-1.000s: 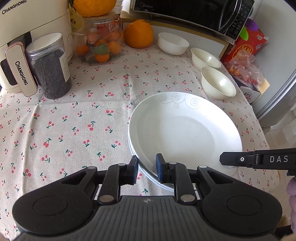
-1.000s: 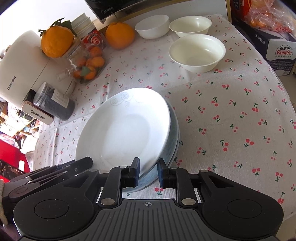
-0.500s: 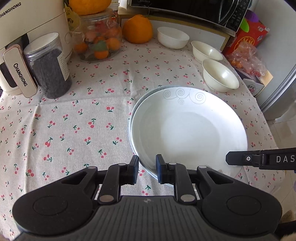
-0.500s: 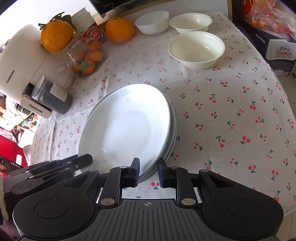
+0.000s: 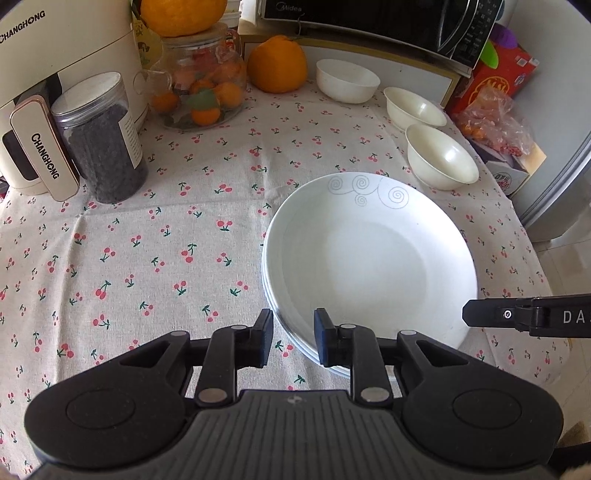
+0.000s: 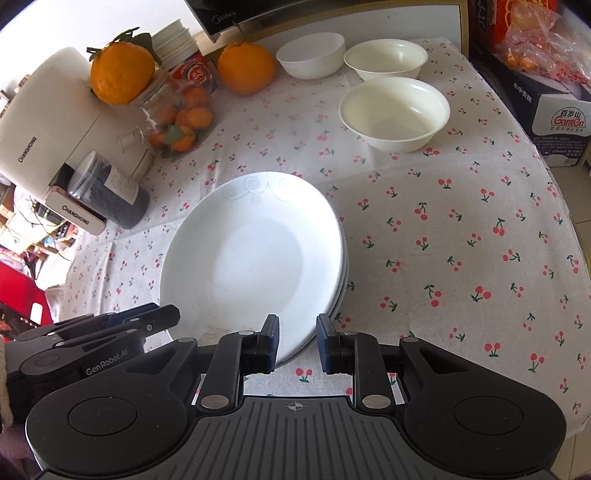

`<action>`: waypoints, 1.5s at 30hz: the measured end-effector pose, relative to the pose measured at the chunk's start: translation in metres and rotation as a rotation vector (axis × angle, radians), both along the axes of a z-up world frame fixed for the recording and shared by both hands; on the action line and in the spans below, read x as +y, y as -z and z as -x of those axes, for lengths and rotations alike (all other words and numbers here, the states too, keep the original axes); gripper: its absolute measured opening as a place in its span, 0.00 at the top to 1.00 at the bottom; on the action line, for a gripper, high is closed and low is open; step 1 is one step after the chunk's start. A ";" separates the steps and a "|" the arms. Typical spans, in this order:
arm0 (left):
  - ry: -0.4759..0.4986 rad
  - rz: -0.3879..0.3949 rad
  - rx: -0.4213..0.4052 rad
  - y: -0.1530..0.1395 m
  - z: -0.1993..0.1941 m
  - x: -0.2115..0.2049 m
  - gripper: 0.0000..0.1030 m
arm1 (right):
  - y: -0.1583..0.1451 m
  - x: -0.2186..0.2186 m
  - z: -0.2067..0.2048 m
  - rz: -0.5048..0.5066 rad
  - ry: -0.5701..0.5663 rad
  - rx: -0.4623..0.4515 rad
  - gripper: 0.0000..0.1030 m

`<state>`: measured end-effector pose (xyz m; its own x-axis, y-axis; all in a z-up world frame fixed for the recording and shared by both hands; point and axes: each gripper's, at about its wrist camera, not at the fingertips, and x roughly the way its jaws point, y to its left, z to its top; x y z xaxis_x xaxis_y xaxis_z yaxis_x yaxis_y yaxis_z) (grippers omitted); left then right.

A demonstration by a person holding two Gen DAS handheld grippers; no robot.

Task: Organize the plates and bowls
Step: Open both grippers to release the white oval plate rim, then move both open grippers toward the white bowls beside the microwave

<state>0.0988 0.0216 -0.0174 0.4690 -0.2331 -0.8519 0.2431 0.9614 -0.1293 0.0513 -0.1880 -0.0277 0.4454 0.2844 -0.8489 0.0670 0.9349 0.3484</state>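
Observation:
A stack of white plates (image 5: 369, 258) (image 6: 255, 254) lies on the cherry-print tablecloth, the top plate with grey swirls sitting level on the others. My left gripper (image 5: 293, 338) straddles the stack's near-left rim; its jaws are opening and the rim runs loose between them. My right gripper (image 6: 297, 341) straddles the near-right rim with a similar gap, its pads not visibly pressing. Each gripper shows at the edge of the other's view. Three white bowls (image 5: 347, 85) (image 5: 413, 109) (image 5: 441, 157) stand separately at the back right.
A white appliance (image 5: 55, 74), a jar of dark grains (image 5: 99, 136), a glass jar of small oranges (image 5: 199, 92) and a large orange (image 5: 277, 62) line the back left. A microwave (image 5: 369, 22) is behind. Boxes and a bag (image 5: 495, 110) sit past the right table edge.
The top plate, tilted and offset a second ago, has come down square onto the stack. Both grippers' jaws have widened slightly; the hands have stayed put.

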 end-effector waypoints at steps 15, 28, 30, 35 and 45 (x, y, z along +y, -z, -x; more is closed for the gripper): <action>-0.021 0.009 -0.012 -0.007 -0.004 -0.004 0.32 | -0.003 -0.011 -0.004 0.000 0.039 -0.011 0.32; -0.054 0.005 -0.064 -0.023 -0.018 -0.023 0.08 | -0.024 -0.032 -0.019 0.086 0.033 -0.086 0.16; -0.057 -0.010 -0.074 -0.025 -0.021 -0.028 0.06 | -0.028 -0.038 -0.025 0.088 0.044 -0.091 0.13; -0.073 -0.020 -0.074 -0.030 -0.031 -0.038 0.02 | -0.040 -0.050 -0.041 0.097 0.059 -0.115 0.11; -0.102 -0.038 -0.111 -0.047 -0.065 -0.058 0.01 | -0.061 -0.081 -0.088 0.083 0.120 -0.196 0.08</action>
<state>0.1635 -0.0360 0.0294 0.5805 -0.1486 -0.8006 0.1551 0.9854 -0.0704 0.1398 -0.2692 0.0333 0.6303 0.1527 -0.7612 0.1179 0.9503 0.2883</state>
